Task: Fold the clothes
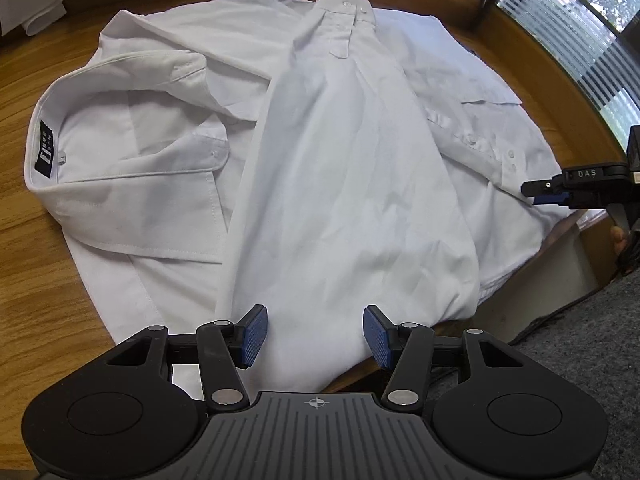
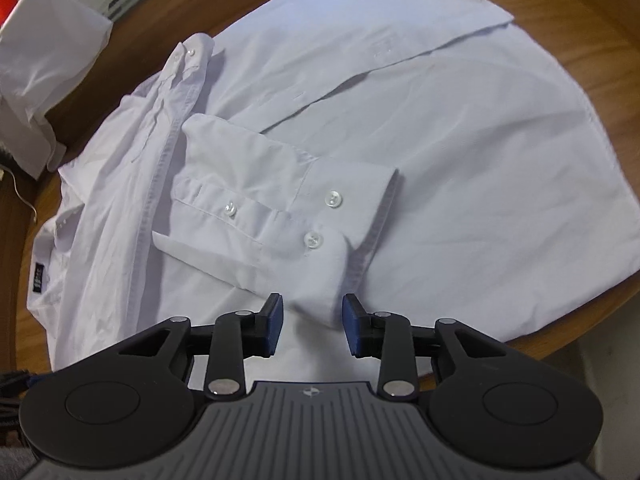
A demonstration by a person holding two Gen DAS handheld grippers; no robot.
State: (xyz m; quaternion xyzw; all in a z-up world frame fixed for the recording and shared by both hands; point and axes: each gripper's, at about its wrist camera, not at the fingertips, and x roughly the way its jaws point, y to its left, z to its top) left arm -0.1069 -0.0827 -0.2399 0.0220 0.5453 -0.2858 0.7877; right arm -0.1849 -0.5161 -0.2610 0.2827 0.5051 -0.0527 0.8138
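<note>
Lying flat on the wooden desk (image 1: 24,92), the white shirt (image 1: 340,184) is seen with its collar at nine o'clock. The left gripper (image 1: 316,338) is held spread above a folded sleeve (image 1: 344,168). The right gripper (image 2: 313,328) is spread, its pads clear of the cuff (image 2: 320,216).

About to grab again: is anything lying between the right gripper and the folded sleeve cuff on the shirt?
Nothing visible. The right gripper hangs open just off the sleeve cuff, whose near corner sits in front of the gap between the jaws. Only the white shirt itself lies beneath, on the wooden table.
</note>
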